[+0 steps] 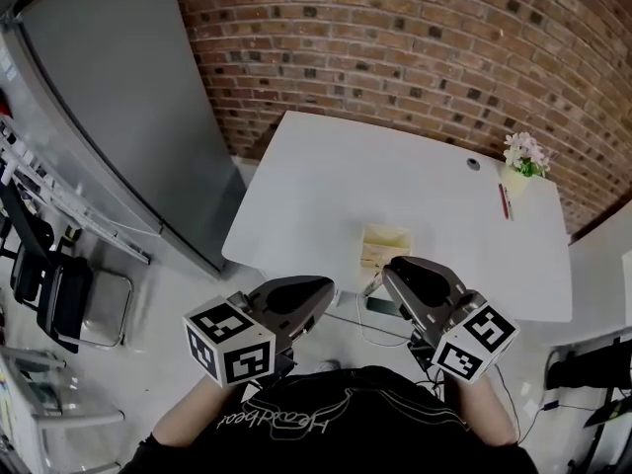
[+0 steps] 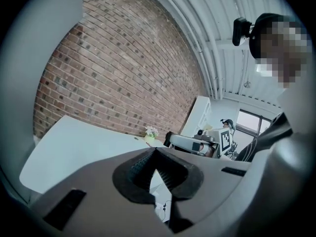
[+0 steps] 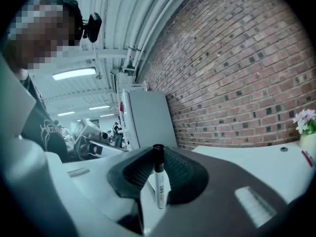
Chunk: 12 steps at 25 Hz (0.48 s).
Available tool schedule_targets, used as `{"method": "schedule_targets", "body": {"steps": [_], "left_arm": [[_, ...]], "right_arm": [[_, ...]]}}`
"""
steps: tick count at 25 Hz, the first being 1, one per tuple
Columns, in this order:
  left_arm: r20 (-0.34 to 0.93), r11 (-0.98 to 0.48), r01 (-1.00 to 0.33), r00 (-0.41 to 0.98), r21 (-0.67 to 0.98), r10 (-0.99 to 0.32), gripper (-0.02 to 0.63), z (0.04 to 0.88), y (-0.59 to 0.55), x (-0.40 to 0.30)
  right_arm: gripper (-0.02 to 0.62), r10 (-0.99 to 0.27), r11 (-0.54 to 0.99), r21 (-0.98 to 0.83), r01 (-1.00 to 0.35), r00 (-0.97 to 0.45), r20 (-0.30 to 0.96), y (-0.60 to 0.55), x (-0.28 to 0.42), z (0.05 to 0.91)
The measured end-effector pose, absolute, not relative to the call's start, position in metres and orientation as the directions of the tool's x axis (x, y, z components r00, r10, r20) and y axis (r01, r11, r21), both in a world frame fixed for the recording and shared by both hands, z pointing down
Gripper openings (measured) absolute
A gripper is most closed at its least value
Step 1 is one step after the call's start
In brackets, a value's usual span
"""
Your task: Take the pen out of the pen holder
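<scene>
The white table (image 1: 326, 176) lies open across its middle and left. The pen holder (image 1: 385, 246) stands near the front edge. A flower vase (image 1: 521, 159) and red pen (image 1: 505, 201) crowd the far right corner. A brick wall (image 1: 395, 47) closes off the back, and a grey cabinet (image 1: 109, 97) the left.

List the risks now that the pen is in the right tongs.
The right tongs pinch the pen only near its black end, so it may swing or slip out. The holder stands near the table edge, just ahead of the tongs; a bump might tip it.

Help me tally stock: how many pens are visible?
2: a black-capped pen clamped in the right gripper, and a red pen on the table by the flowers. The holder may hide more.
</scene>
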<state>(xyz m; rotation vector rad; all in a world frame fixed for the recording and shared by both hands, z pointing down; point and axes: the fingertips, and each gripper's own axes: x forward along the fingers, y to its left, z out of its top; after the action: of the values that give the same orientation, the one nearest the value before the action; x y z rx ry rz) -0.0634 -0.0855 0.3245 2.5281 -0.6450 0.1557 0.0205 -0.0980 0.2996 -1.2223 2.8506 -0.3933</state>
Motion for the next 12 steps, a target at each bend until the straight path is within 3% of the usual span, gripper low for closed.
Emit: {"method": "schedule_targets", "body": {"steps": [12], "left_arm": [[0.203,-0.742,-0.479,0.876,0.469,-0.437,0.002,0.302,-0.069,-0.009]], "right_arm": [[0.066,-0.657,0.705,-0.282,-0.650,-0.749,0.085,-0.064,0.064,0.295]]}}
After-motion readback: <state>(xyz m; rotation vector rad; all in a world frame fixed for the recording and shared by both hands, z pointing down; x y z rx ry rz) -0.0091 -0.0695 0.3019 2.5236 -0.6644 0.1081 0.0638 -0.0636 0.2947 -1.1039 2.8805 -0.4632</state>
